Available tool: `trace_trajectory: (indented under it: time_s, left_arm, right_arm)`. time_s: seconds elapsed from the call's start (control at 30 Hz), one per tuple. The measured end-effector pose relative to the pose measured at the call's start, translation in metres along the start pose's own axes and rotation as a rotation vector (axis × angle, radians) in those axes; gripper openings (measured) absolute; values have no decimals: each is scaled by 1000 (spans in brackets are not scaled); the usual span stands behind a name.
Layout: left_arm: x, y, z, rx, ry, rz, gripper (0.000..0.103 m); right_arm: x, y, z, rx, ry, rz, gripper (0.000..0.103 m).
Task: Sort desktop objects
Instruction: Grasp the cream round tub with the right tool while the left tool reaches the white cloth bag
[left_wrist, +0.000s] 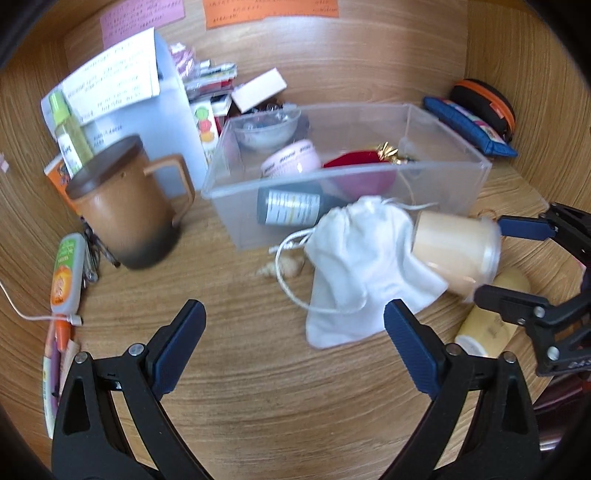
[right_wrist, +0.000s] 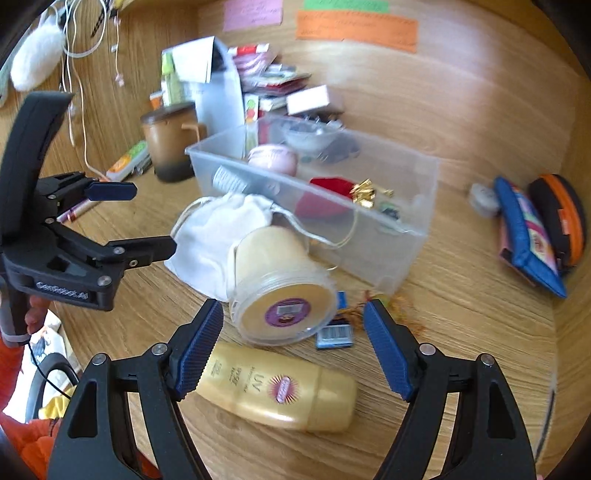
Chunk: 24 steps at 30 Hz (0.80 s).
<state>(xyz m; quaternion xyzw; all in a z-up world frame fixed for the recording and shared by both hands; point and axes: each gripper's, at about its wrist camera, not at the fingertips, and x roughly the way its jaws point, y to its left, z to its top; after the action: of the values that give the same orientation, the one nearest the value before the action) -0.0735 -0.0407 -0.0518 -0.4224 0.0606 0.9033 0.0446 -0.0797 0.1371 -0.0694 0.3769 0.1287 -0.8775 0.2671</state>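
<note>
A cream jar (right_wrist: 284, 295) lies on its side, partly on a white drawstring pouch (right_wrist: 218, 236), in front of a clear plastic bin (right_wrist: 369, 240). My right gripper (right_wrist: 293, 308) is open, its fingertips on either side of the jar's lid end without pressing on it. A yellow bottle (right_wrist: 280, 391) lies just under that gripper. In the left wrist view my left gripper (left_wrist: 293, 310) is open over bare desk, short of the pouch (left_wrist: 354, 258). The jar (left_wrist: 458, 251) and right gripper (left_wrist: 487, 258) show at its right. The bin (left_wrist: 443, 173) holds a pink jar (left_wrist: 291, 160), a red pouch and a dark bottle.
A lidded brown mug (left_wrist: 125, 206) stands left of the bin, with a glue tube (left_wrist: 66, 273) and pens beside it. Boxes and papers crowd the back left. A blue pouch (right_wrist: 524, 236) and an orange-trimmed case (right_wrist: 561, 218) lie at the right. A small blue packet (right_wrist: 334, 334) lies by the jar.
</note>
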Motion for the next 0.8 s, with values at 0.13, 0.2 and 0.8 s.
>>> trace_trajectory:
  time_s: [0.13,0.2,0.8]
  left_arm:
    - [9,5,-6,-24,36,-29,98]
    - [12,6,-8,-31,46,-49,98]
    - [36,-26,3,-7,87,-184,98]
  right_arm:
    - [22,0,4,-7,43,16,76]
    - [29,0,5,-7,53,23,75]
    - [10,-21,12,59,-17,49,67]
